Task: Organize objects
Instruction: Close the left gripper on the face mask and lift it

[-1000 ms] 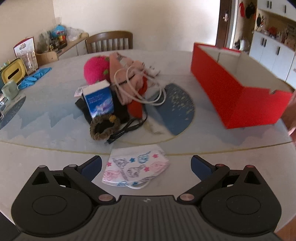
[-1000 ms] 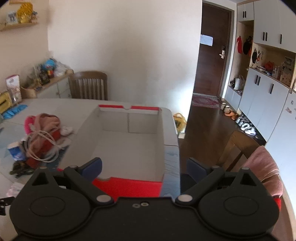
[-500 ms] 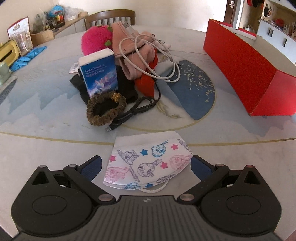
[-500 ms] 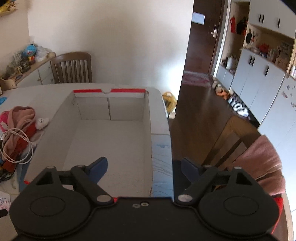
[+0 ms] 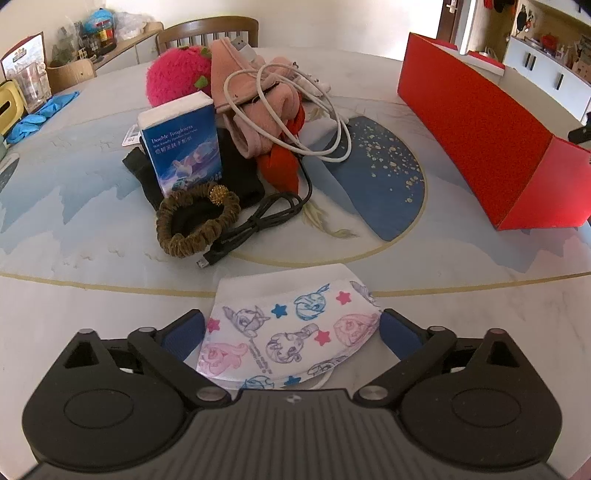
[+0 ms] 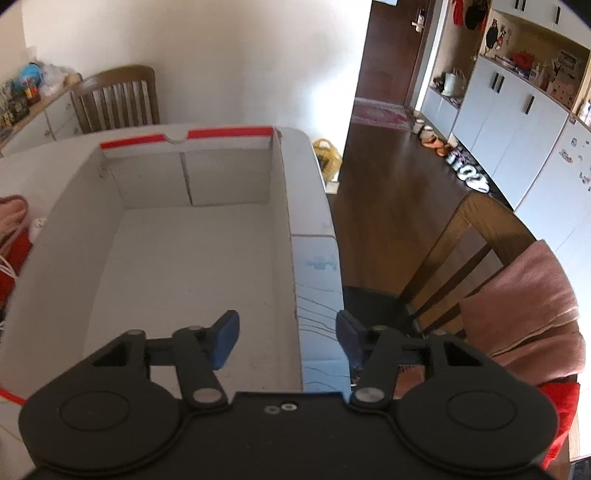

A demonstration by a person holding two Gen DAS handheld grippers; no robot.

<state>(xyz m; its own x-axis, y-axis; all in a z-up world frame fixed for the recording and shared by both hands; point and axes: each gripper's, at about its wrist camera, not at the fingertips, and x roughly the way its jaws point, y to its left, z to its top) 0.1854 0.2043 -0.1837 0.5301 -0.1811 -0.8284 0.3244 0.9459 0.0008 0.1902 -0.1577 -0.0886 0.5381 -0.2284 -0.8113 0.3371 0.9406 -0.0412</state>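
A cartoon-print face mask [image 5: 291, 332] lies flat on the marble table [image 5: 92, 295], and my left gripper [image 5: 291, 330] is open around it, one blue pad beside each end. Beyond it sits a pile: a blue tissue pack [image 5: 183, 147], a brown scrunchie [image 5: 197, 225], a black cable [image 5: 258, 225], a white cable [image 5: 295, 122], pink cloth [image 5: 258, 99] and a pink plush [image 5: 171, 79]. The red box [image 5: 476, 122] stands to the right. My right gripper [image 6: 287, 341] straddles the right wall of that box [image 6: 282, 229]; its jaws are closing and the pads are still clear of the wall.
A wooden chair [image 5: 207, 35] stands behind the table, and another chair [image 6: 480, 251] draped with pink fabric is at the right, past the table edge. Blue gloves [image 5: 40, 114] and a cluttered sideboard [image 5: 122, 40] are at the far left. The box interior [image 6: 184, 266] holds nothing.
The left gripper came down and forward, so the mask now lies between its fingers. The right gripper moved right and down over the box's right wall, and its fingers drew closer together.
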